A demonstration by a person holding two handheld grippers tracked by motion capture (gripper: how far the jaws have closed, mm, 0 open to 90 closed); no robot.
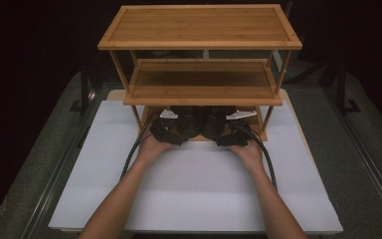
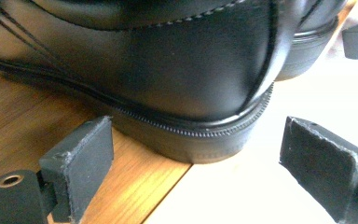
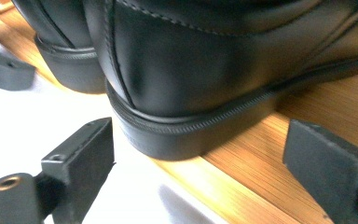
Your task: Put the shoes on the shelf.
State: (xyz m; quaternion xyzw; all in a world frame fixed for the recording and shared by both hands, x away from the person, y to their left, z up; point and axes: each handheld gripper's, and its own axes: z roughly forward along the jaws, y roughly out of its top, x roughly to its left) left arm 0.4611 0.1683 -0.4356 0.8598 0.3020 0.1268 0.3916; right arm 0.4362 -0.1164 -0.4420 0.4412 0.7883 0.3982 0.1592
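While both grippers sit at the front edge of the lowest tier, this entry lists the items at hand.

Item one: pair of black leather dress shoes with stitched welts and stacked rubber heels. Left shoe (image 2: 168,70) and right shoe (image 3: 205,70) stand side by side, heels toward the person, on the bottom board of the three-tier bamboo shoe rack (image 1: 199,25). Both heels overhang the board's front edge slightly, above the white table surface (image 1: 194,199).

Item two: left gripper (image 2: 196,168), black two-jaw tool. Jaws wide, one at each side of the left shoe's heel, touching nothing.

Item three: right gripper (image 3: 196,168), same make. Jaws likewise wide, flanking the right shoe's heel, apart from it. In the high view the left gripper (image 1: 166,130) and right gripper (image 1: 234,133) lie close together under the middle shelf.

Handling notes, by judgement: each shoe looks moderately heavy for its size, with a stiff heel counter and firm sole but softer uppers further forward. Polished leather is probably slippery and marks easily under hard pads. Best hold seems to be across the heel counter just above the welt, where the shell is rigid; the welt's ridge should stop a downward slip. Gripping the soft collar would likely crush it and let the toe sag.
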